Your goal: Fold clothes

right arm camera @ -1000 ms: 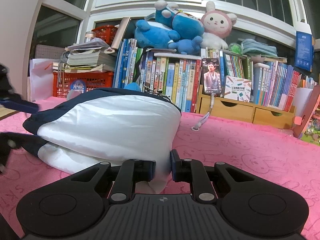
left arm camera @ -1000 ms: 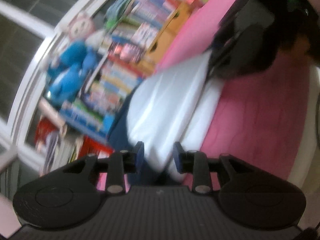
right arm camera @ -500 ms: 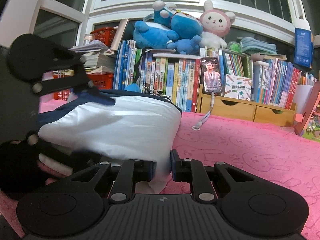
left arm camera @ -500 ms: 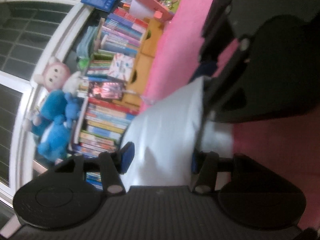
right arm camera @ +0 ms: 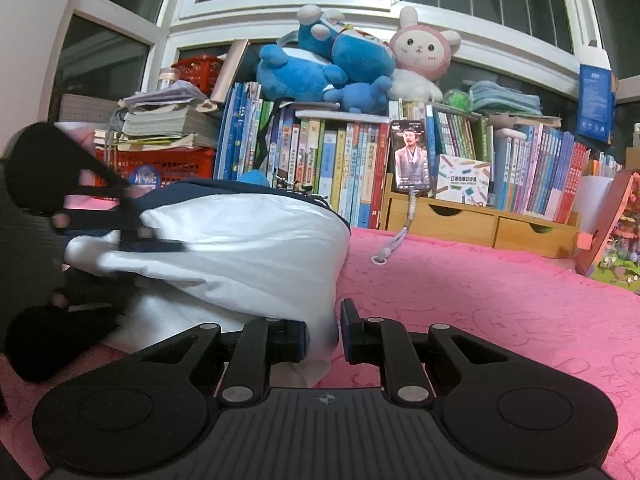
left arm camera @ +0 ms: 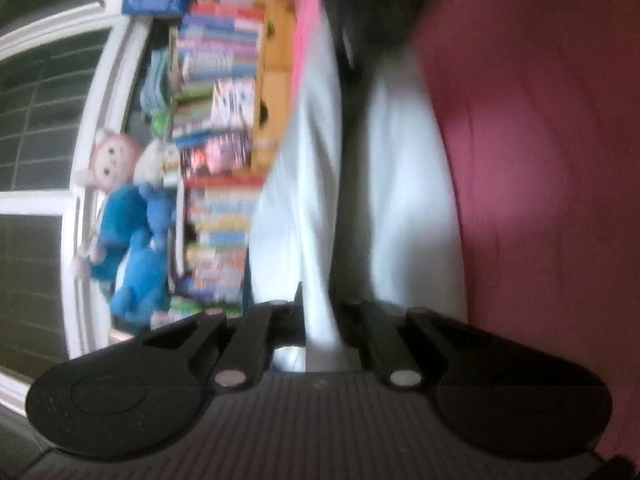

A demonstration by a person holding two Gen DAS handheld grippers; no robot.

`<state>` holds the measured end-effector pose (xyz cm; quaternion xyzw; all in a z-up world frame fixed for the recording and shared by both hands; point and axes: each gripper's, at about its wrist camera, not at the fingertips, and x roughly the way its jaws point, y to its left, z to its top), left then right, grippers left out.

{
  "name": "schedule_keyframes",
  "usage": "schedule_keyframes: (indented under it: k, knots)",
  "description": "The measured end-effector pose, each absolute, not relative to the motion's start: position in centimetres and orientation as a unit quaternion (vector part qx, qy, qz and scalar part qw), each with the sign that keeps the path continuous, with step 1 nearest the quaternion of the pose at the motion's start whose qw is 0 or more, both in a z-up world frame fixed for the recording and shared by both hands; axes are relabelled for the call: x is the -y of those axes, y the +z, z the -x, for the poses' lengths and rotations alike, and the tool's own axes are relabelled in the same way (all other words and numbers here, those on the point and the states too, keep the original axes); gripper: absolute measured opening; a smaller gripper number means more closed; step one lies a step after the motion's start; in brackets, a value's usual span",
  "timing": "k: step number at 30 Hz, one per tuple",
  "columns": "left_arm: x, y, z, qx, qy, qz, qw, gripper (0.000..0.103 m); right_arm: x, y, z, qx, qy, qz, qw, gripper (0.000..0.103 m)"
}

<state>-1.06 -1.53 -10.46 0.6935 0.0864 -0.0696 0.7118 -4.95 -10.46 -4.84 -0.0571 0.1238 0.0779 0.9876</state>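
Note:
A white garment with navy trim (right arm camera: 240, 248) lies folded in thick layers on the pink table cover (right arm camera: 480, 300). My right gripper (right arm camera: 324, 332) is shut on the garment's near right corner, white cloth pinched between its fingers. The left gripper (right arm camera: 132, 236) reaches in from the left, blurred, its fingers around the garment's upper layer. In the left wrist view, which is rolled sideways, my left gripper (left arm camera: 322, 314) has closed on a white fold of the garment (left arm camera: 400, 200) running up between its fingers. The dark blur at the top is the right gripper (left arm camera: 360, 0).
Behind the garment stands a row of books (right arm camera: 328, 168) with blue and pink plush toys (right arm camera: 344, 64) on top. A phone (right arm camera: 412, 156) leans on wooden drawers (right arm camera: 460, 220). A red basket (right arm camera: 160, 164) with papers is at the back left. Pink cover stretches to the right.
The left gripper came in from the left, wide open, slid over the garment's left edge and closed on the upper white layer. The right gripper has stayed clamped on the corner.

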Motion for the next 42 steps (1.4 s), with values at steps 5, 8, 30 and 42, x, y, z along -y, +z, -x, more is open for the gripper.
schedule_keyframes:
  k: [5,8,30,42]
  knots:
    - [-1.1,-11.0,1.4,-0.104,-0.034,-0.708,0.698,0.006,9.9,-4.9,5.3,-0.114,0.081,0.077,0.987,0.018]
    - [-2.3,-11.1,1.6,-0.117,-0.016,-0.708,0.697,0.007,10.0,-4.9,5.2,-0.117,0.086,0.072,0.987,0.018]
    - [-1.5,-7.3,8.4,-0.154,0.003,-0.552,0.819,0.021,12.9,-5.3,4.4,-0.223,0.116,-0.075,0.965,0.017]
    - [5.4,-7.6,6.4,-0.101,-0.142,-0.533,0.828,0.039,13.0,-2.5,4.1,-0.191,0.138,-0.054,0.97,0.016]
